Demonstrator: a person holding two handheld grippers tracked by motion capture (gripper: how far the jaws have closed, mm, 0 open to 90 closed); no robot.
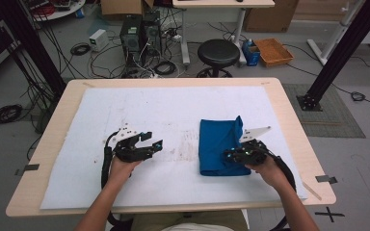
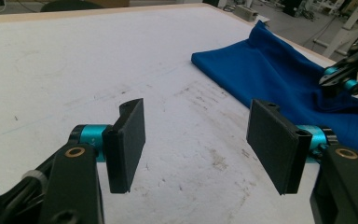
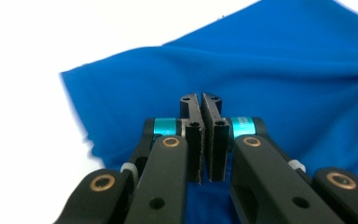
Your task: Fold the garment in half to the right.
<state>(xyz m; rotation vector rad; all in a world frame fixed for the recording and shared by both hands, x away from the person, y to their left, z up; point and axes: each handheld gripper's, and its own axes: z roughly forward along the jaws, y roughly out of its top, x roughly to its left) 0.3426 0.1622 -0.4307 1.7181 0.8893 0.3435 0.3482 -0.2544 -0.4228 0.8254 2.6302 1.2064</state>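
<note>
From the high view, the folded blue cloth [image 1: 219,147] lies right of centre on the white mat [image 1: 125,110]; the right gripper [image 1: 231,155] sits at its near right part, the left gripper [image 1: 155,144] well apart to its left. In the left gripper view, jaws gape over bare mat, the cloth [image 2: 284,79] beyond. In the right gripper view, jaws are pressed together above the cloth [image 3: 270,70]; whether they pinch fabric cannot be told.
</note>
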